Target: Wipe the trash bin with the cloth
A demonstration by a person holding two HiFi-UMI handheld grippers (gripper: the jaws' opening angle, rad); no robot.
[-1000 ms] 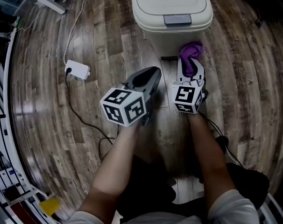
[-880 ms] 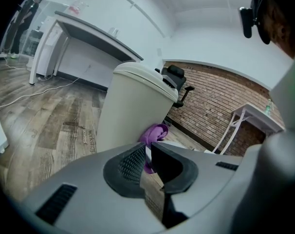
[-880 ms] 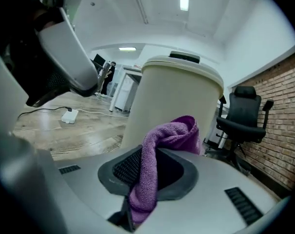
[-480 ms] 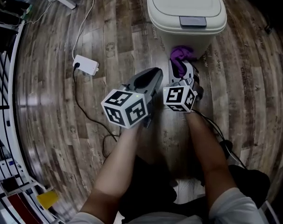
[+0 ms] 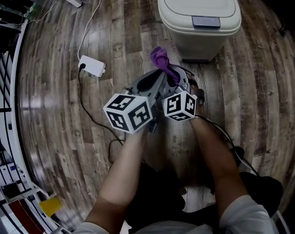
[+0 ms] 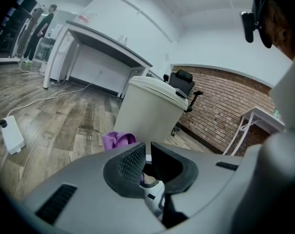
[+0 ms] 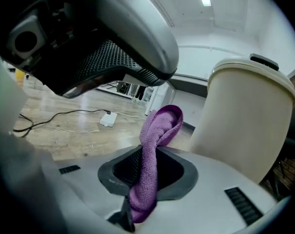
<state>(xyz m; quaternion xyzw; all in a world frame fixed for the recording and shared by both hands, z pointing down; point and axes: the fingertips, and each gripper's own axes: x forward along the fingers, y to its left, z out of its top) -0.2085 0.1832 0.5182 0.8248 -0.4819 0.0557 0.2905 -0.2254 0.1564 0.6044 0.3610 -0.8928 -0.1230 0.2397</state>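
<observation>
Cloth (image 5: 161, 61) pinched in right gripper (image 7: 146, 172), held up near front of trash bin (image 5: 198, 18).
Jaws clamped on cloth's lower end; left gripper (image 6: 146, 156) closed on nothing, close beside, above wooden floor (image 5: 64, 121).

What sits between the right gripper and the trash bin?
Only bare floor, per head view; cloth in the right gripper stops short of the trash bin.
</observation>
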